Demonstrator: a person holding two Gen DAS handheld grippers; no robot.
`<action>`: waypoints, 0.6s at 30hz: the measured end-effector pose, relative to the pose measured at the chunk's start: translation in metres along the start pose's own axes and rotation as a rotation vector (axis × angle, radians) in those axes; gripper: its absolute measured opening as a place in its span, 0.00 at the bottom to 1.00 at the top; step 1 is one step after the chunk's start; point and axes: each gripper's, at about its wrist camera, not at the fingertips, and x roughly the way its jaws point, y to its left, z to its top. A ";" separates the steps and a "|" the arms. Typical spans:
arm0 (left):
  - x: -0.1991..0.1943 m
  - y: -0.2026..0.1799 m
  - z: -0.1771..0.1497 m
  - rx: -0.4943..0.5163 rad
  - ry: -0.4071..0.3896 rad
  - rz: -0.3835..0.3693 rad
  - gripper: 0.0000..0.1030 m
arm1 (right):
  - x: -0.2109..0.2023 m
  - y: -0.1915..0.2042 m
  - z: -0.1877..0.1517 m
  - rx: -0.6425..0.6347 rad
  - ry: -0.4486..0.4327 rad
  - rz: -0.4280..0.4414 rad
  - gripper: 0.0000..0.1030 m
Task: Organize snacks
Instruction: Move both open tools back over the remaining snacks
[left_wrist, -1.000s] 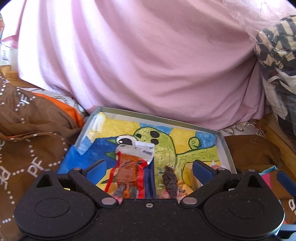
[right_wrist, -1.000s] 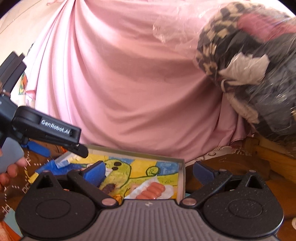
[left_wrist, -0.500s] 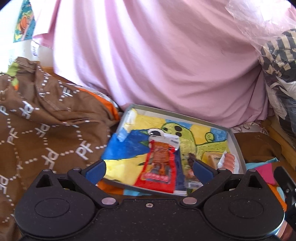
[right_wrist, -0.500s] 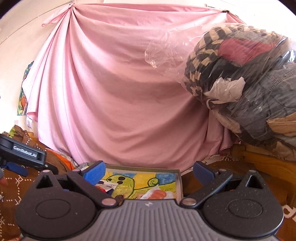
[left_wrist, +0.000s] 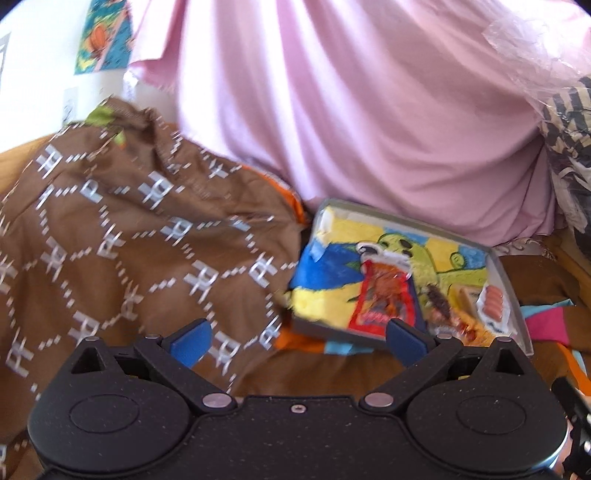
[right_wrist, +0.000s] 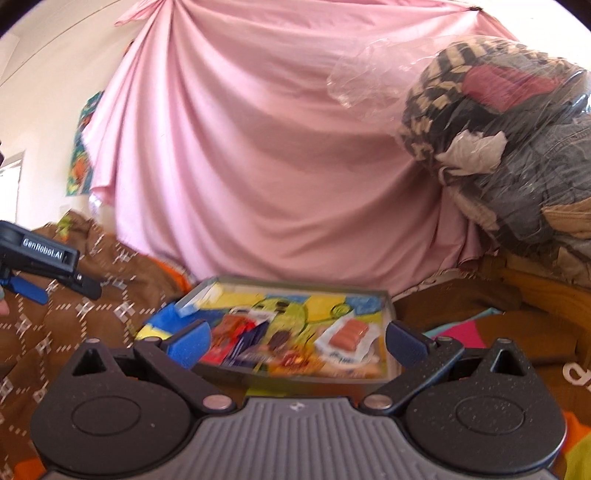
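Where both see the tray (left_wrist: 515, 295), only right shows the left hand-held gripper (right_wrist: 59, 284)

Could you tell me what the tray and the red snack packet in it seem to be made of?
The tray looks like thin grey metal or rigid plastic: straight upright rim, dull finish. The red snack packet looks like glossy plastic film, with highlights on its wrinkled face, though blur leaves this uncertain.
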 end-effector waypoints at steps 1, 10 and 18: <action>-0.003 0.005 -0.003 -0.010 0.009 0.003 0.98 | -0.003 0.003 -0.002 -0.005 0.009 0.010 1.00; -0.021 0.036 -0.026 -0.037 0.056 0.041 0.98 | -0.024 0.027 -0.015 -0.016 0.108 0.088 1.00; -0.025 0.046 -0.056 0.001 0.136 0.050 0.98 | -0.033 0.054 -0.032 -0.053 0.199 0.172 1.00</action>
